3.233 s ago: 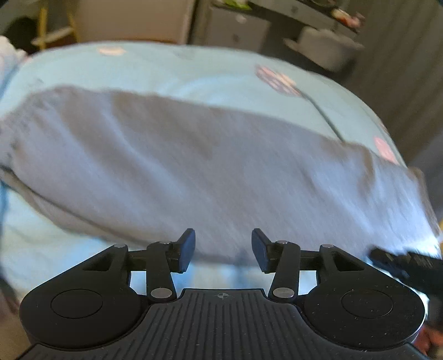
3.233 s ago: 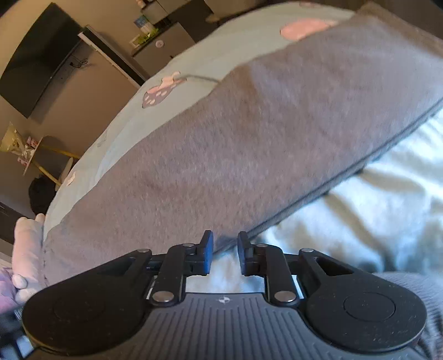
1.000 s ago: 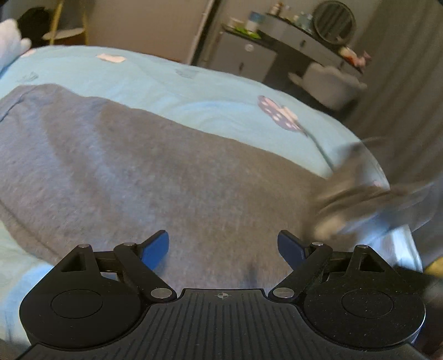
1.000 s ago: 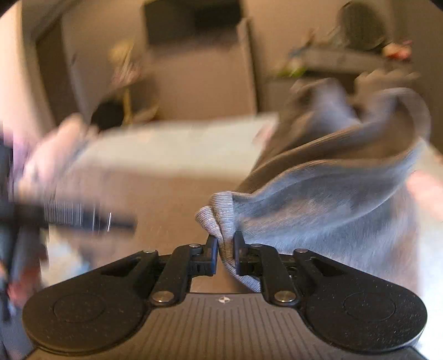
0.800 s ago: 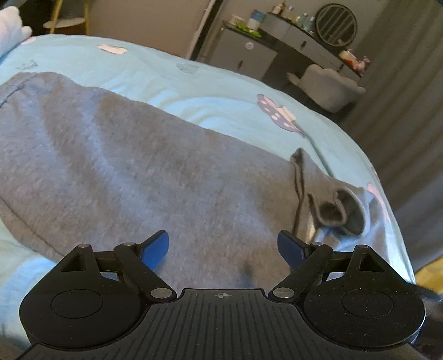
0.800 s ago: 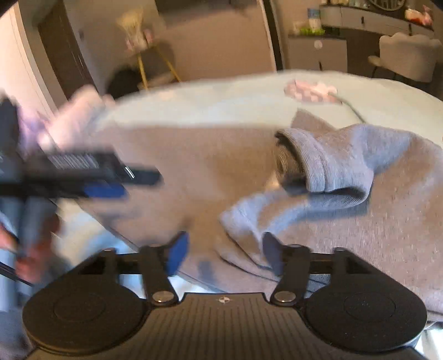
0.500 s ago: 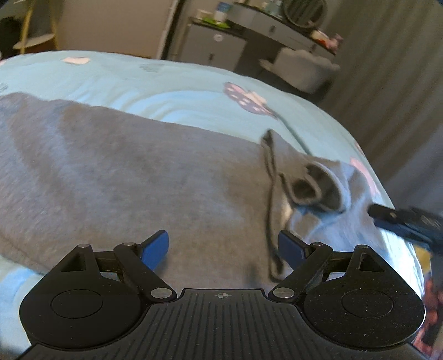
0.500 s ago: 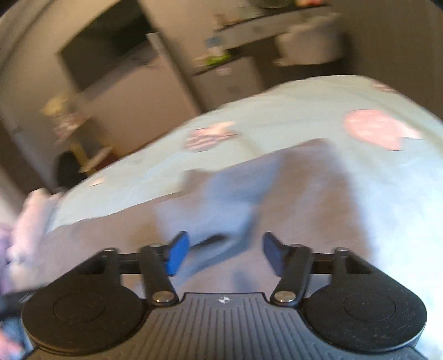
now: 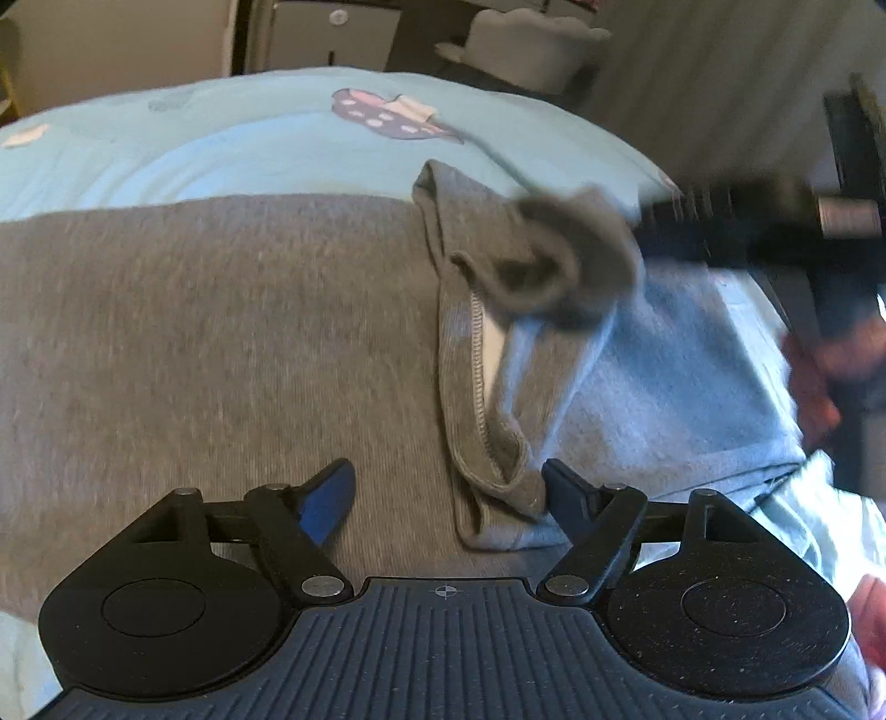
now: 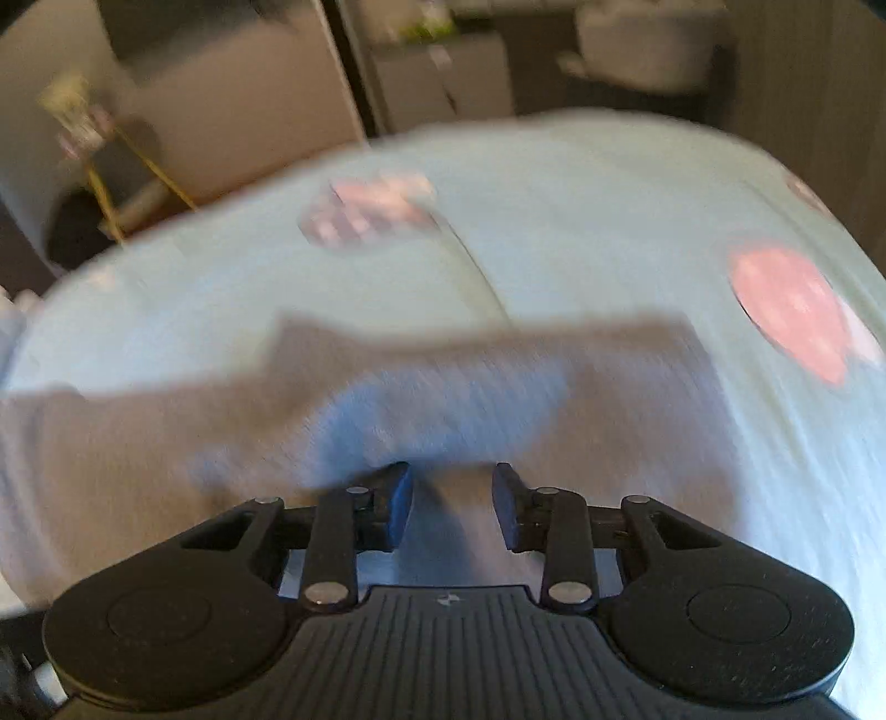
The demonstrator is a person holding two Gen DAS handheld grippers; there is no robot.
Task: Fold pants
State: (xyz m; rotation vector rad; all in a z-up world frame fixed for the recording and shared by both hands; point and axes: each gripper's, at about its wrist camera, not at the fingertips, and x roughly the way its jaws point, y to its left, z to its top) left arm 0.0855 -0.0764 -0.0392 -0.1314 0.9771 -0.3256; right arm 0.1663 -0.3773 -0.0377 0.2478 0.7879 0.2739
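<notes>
Grey pants [image 9: 210, 332] lie flat across a light blue bedspread [image 9: 238, 144]. One leg end with its cuff [image 9: 554, 266] is folded back and bunched on top of the pants. My left gripper [image 9: 448, 498] is wide open just above the pants, with the folded hem edge [image 9: 482, 432] between its jaws. My right gripper [image 10: 451, 509] is open and empty over the blurred pants [image 10: 166, 443]. In the left wrist view the right gripper [image 9: 747, 232] shows blurred at the right, beside the cuff.
The bedspread has pink and purple patches [image 10: 786, 310]. A cabinet [image 9: 332, 33] and a pale chair [image 9: 531, 44] stand behind the bed, and grey curtains [image 9: 720, 83] hang at the right. The bed edge drops off at the right.
My right gripper let go of the cuff, which dropped bunched onto the pants, then its jaws narrowed while it swung over the leg end. My left gripper stayed open and shifted right toward the fold.
</notes>
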